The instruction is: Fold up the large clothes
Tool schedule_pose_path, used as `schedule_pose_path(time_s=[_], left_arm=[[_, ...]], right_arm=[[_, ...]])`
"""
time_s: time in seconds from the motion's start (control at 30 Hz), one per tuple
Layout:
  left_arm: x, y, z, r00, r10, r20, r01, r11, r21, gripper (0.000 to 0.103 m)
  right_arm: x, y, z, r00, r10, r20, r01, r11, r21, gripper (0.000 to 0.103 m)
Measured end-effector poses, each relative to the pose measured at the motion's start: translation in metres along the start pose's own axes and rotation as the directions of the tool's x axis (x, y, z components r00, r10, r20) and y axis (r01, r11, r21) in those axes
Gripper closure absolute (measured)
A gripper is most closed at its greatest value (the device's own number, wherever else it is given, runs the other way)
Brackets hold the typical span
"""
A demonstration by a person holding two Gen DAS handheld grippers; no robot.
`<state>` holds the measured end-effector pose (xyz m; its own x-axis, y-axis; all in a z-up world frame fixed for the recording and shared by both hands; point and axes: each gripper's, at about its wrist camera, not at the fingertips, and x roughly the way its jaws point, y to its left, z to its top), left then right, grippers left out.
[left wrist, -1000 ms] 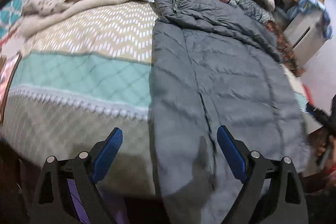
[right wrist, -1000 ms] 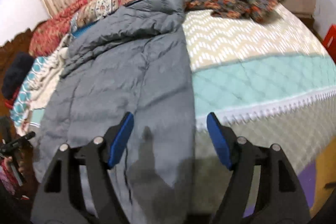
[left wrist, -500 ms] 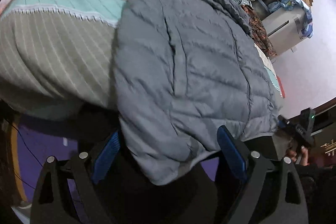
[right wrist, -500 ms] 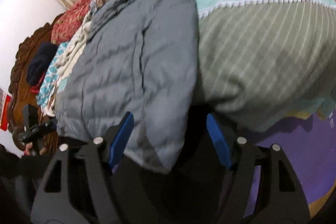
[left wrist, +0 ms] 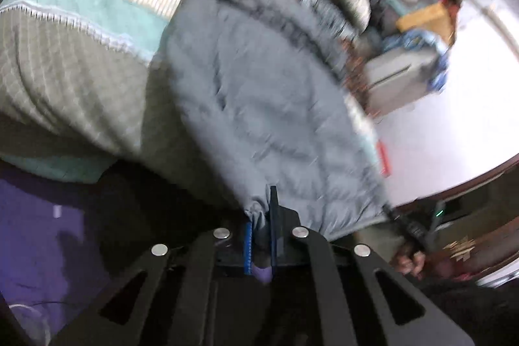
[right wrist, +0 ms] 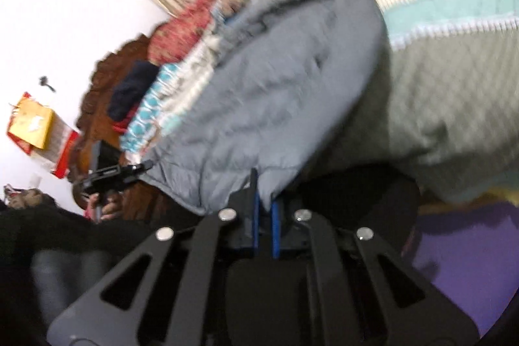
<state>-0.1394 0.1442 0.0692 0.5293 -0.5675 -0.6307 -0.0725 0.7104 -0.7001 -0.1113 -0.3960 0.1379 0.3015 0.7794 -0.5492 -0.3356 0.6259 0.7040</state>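
Half a second ago both pairs of blue pads stood wide apart around the hem; now pinched together. Left gripper (left wrist: 261,216), at bottom centre of the left wrist view, clamped on a bunched bit of the hem of the grey puffer jacket (left wrist: 269,106). Right gripper (right wrist: 263,203), at bottom centre of the right wrist view, likewise closed on the jacket's (right wrist: 275,93) hem at its other corner. Lying lengthwise on the bed's quilt (left wrist: 65,60), collar toward the top of the frame, hem hanging over the bed edge near the bottom, as before. Both views now motion-blurred, unlike the sharper earlier frames. Purple floor mat (left wrist: 29,216) at lower left of the left view, lower right (right wrist: 464,248) of the right view. Piled patterned bedding (right wrist: 194,31) beside the jacket at upper left of the right view.
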Motion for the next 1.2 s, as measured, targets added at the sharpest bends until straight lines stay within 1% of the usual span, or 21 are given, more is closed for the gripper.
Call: schedule_pose_path(time_s=[0.1,0.13,0.17,0.27,0.37,0.47,0.57,0.63,0.73,0.83,0.9,0.93,1.0,1.07,1.1,1.13,1.17,1.2], left_arm=[[-0.014,-0.008,0.021,0.996,-0.061,0.061,0.063,0.998,-0.03,0.099],[-0.016,-0.01,0.029,0.994,-0.076,0.078,0.079,0.996,-0.038,0.099],[-0.016,-0.014,0.036,0.993,-0.084,0.089,0.088,0.995,-0.043,0.099],[-0.017,-0.014,0.065,0.988,-0.093,0.124,0.102,0.993,-0.064,0.099],[-0.009,-0.014,0.096,0.986,-0.083,0.148,0.095,0.992,-0.077,0.099],[0.01,-0.014,0.128,0.985,-0.048,0.165,0.064,0.994,-0.089,0.099],[0.028,-0.014,0.152,0.985,-0.004,0.17,0.022,0.995,-0.102,0.099],[0.042,-0.011,0.168,0.986,0.033,0.166,-0.016,0.995,-0.102,0.099],[0.061,-0.003,0.191,0.986,0.079,0.149,-0.06,0.99,-0.126,0.099],[0.082,0.01,0.211,0.979,0.161,0.125,-0.141,0.978,-0.151,0.099],[0.1,0.022,0.221,0.97,0.227,0.085,-0.209,0.961,-0.183,0.099],[0.106,0.027,0.223,0.968,0.24,0.069,-0.224,0.956,-0.192,0.099],[0.121,0.038,0.226,0.962,0.269,0.038,-0.257,0.946,-0.196,0.099],[0.133,0.045,0.225,0.954,0.3,0.021,-0.292,0.94,-0.178,0.1],[0.141,0.05,0.223,0.949,0.314,0.007,-0.309,0.937,-0.161,0.1],[0.146,0.053,0.221,0.949,0.316,0.0,-0.312,0.938,-0.152,0.1],[0.151,0.058,0.219,0.95,0.313,0.003,-0.31,0.94,-0.141,0.1],[0.152,0.06,0.218,0.951,0.309,0.012,-0.305,0.943,-0.136,0.1]], right_arm=[[-0.012,0.001,0.022,0.997,0.042,0.069,-0.043,0.999,0.007,0.097],[-0.015,0.0,0.033,0.993,0.057,0.099,-0.058,0.998,0.008,0.097],[-0.015,-0.001,0.04,0.992,0.059,0.112,-0.061,0.998,0.009,0.097],[-0.008,-0.005,0.073,0.986,0.048,0.158,-0.052,0.999,0.018,0.097],[0.004,-0.019,0.108,0.982,0.025,0.185,-0.035,0.998,0.05,0.097],[0.032,-0.032,0.144,0.983,-0.024,0.183,0.008,0.996,0.088,0.097],[0.056,-0.043,0.169,0.984,-0.066,0.168,0.046,0.992,0.12,0.097],[0.073,-0.053,0.185,0.983,-0.105,0.149,0.083,0.986,0.147,0.097],[0.097,-0.069,0.207,0.982,-0.144,0.122,0.117,0.972,0.202,0.097],[0.118,-0.09,0.217,0.978,-0.188,0.088,0.157,0.949,0.273,0.097],[0.131,-0.103,0.219,0.976,-0.209,0.068,0.178,0.934,0.311,0.097],[0.135,-0.11,0.218,0.975,-0.214,0.06,0.183,0.926,0.331,0.096],[0.139,-0.12,0.215,0.975,-0.211,0.069,0.172,0.914,0.369,0.096],[0.137,-0.13,0.209,0.977,-0.188,0.097,0.134,0.905,0.405,0.095],[0.133,-0.138,0.205,0.979,-0.155,0.129,0.083,0.893,0.442,0.094],[0.13,-0.144,0.201,0.979,-0.133,0.157,0.043,0.878,0.476,0.091],[0.124,-0.153,0.197,0.973,-0.115,0.198,-0.004,0.855,0.518,0.084],[0.115,-0.165,0.19,0.96,-0.105,0.26,-0.066,0.816,0.574,0.08]])
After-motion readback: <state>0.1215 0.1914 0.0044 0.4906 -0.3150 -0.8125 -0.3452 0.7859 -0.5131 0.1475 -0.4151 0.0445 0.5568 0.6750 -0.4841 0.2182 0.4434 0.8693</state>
